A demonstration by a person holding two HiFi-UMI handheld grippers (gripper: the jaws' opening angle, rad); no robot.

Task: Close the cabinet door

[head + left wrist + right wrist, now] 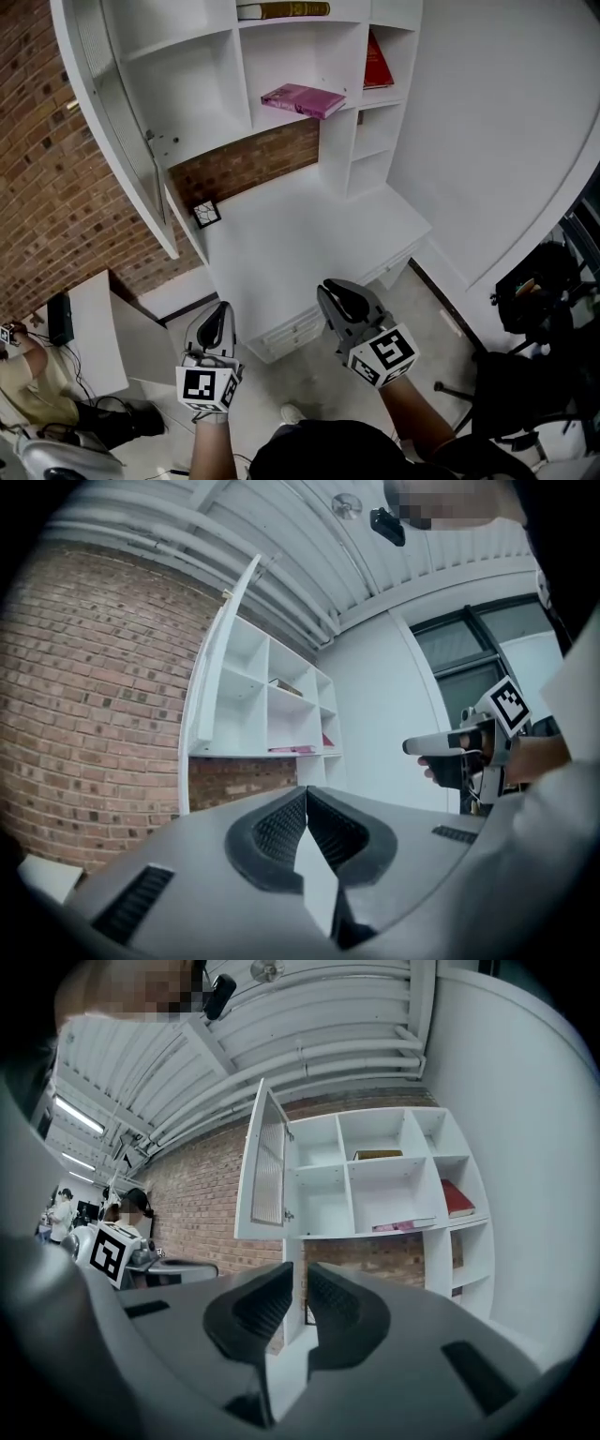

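The white cabinet door [122, 122] stands swung out to the left of the shelf unit, edge-on in the head view. In the left gripper view the door [220, 658] is seen from its outer side; in the right gripper view the door [265, 1171] shows a slatted inner face. Both grippers are held low in front of the desk, well short of the door. My left gripper [222, 314] [306, 794] is shut with nothing in it. My right gripper [336, 292] [300, 1274] is shut and holds nothing either.
A white desk top [309, 234] with drawers lies under the shelves, with a small marker card [206, 214] at its back left. A pink book [302, 99] and a red book [377, 61] sit on shelves. Brick wall at left, a dark chair [534, 300] at right, a person [23, 375] lower left.
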